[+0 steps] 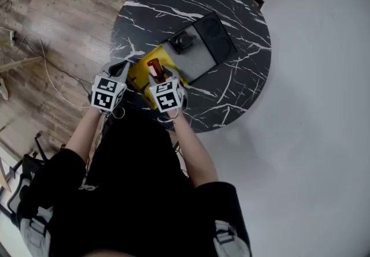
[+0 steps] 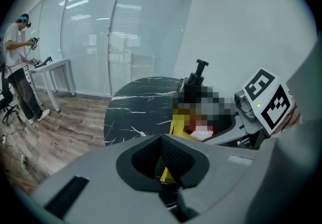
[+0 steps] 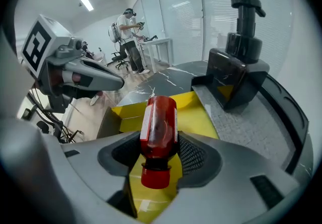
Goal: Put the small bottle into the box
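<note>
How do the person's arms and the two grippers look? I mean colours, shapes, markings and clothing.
The left gripper and the right gripper are both light grey plastic with broad, rounded jaws. Their pads are dark with a fine mesh pattern. Each gripper carries a white cube printed with black square markers. The person wears a black top with short sleeves.

Round black marble-patterned table (image 1: 243, 48) with white veins is noted. A grey tray (image 1: 193, 59) carrying a black pump dispenser (image 1: 184, 41) is set mid-table. An open yellow cardboard box (image 1: 139, 72) is seen just beside the tray. A small red bottle (image 1: 155, 69) is held over the box by the right gripper (image 1: 158, 78). The left gripper (image 1: 124, 69) is placed at the box's left edge.
</note>
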`<state>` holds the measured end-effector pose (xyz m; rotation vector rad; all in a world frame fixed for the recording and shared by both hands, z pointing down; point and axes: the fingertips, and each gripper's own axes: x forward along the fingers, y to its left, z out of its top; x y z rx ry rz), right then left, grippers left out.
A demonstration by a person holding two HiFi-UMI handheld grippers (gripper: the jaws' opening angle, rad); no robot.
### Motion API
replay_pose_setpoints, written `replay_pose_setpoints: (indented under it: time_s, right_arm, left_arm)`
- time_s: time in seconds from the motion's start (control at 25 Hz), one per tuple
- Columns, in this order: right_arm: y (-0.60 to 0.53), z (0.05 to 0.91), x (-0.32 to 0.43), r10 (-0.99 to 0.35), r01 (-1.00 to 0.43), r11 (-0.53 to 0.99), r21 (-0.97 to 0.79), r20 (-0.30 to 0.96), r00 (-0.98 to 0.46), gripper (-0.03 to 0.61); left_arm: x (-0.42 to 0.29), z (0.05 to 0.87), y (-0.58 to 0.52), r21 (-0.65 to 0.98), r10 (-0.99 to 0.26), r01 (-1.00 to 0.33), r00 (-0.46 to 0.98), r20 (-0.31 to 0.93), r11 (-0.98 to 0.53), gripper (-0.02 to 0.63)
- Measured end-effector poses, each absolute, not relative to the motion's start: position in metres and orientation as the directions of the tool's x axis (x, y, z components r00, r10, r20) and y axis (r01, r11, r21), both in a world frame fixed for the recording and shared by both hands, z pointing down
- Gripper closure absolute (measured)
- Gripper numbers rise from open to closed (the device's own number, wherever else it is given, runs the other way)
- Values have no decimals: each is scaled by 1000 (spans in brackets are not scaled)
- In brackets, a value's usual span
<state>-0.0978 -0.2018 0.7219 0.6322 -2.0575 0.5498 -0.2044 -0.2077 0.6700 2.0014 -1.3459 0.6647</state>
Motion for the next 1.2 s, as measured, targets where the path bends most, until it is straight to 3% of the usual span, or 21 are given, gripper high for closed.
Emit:
replay_pose_setpoints:
  time_s: [0.8,1.2]
  right_arm:
    - [-186,745,-94,-145,-595,794,-128,910,-389,365]
    - [-184,720,-101,-198,-597,788,-149,857,-475,339]
  left_arm:
    - [-205,665,-192,210,-618,-938,340,709,-276,614]
    - [-199,655,-182,199,-628,-940,334,703,-277,614]
